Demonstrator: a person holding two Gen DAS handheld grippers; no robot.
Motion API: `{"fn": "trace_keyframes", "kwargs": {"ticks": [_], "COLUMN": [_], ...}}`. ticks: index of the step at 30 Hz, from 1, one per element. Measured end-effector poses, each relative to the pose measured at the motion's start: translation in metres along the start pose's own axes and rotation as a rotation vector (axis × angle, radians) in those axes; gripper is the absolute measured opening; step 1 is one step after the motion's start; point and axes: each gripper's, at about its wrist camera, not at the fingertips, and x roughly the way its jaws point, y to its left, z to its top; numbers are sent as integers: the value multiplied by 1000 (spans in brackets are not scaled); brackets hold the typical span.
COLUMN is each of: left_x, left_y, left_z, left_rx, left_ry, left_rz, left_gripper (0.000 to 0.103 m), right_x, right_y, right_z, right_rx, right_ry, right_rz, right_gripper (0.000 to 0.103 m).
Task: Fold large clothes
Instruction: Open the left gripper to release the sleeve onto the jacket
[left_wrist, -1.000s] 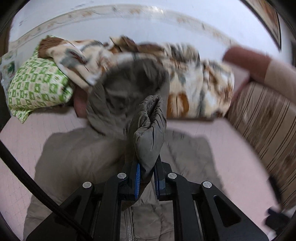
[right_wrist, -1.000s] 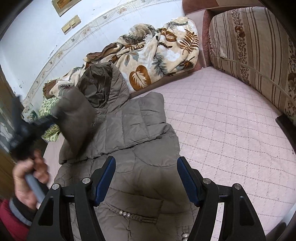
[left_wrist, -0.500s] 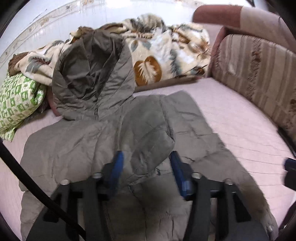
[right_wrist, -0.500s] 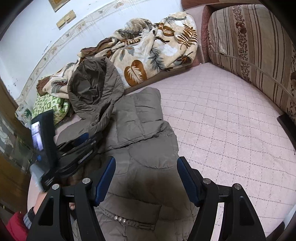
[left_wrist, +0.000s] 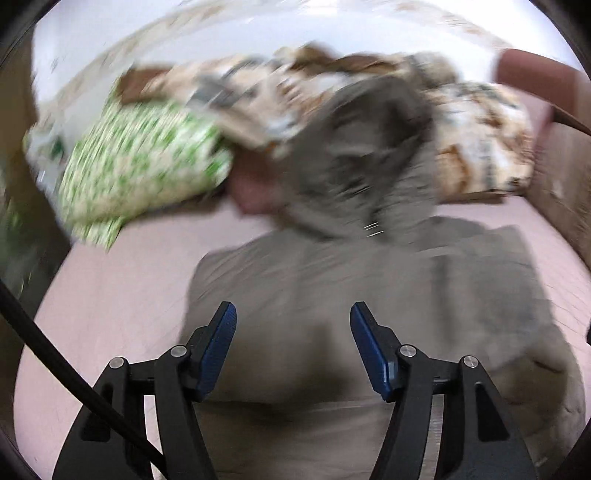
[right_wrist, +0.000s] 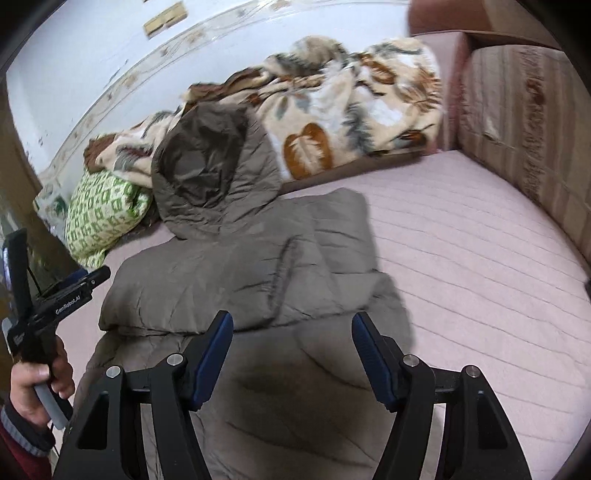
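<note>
Grey-brown hooded coat (right_wrist: 255, 280) spread on the bed (right_wrist: 480, 266) — my left gripper (left_wrist: 293, 325) opening, empty; right gripper (right_wrist: 291, 332) closing, fingers released.

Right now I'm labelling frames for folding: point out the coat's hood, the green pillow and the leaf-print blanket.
hood (right_wrist: 207, 162): right wrist view, dark inner lining.
green pillow (right_wrist: 103, 210): right wrist view, patterned front face.
leaf-print blanket (right_wrist: 332, 114): right wrist view, bunched middle.

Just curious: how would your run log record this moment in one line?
left tongs: opening, empty | right tongs: closing, empty | coat: sleeves folded in
</note>
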Motion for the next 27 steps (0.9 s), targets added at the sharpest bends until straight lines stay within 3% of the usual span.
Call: {"fn": "trace_keyframes", "kwargs": {"ticks": [4, 9, 13, 15, 19, 22, 27], "left_x": [31, 65, 83, 84, 65, 31, -40], "left_y": [34, 42, 41, 43, 51, 68, 105], "left_z": [-14, -29, -37, -36, -30, -35, -64], "left_rx": [-69, -82, -88, -97, -110, -148, -190], "left_ry": [56, 150, 188, 206, 204, 182, 143], "left_rz": [45, 34, 26, 22, 14, -28, 7], "left_gripper": [63, 64, 64, 64, 64, 64, 64], "right_x": [33, 76, 134, 142, 132, 112, 64], "right_y": [23, 37, 24, 19, 25, 24, 26], "right_z": [4, 13, 5, 4, 8, 11, 11], "right_rx": [-40, -109, -97, -77, -83, -61, -102], "right_ry": [22, 43, 229, 235, 231, 206, 153], "right_rz": [4, -31, -64, -53, -64, -25, -11], "right_gripper": [70, 70, 71, 72, 72, 73, 74]}}
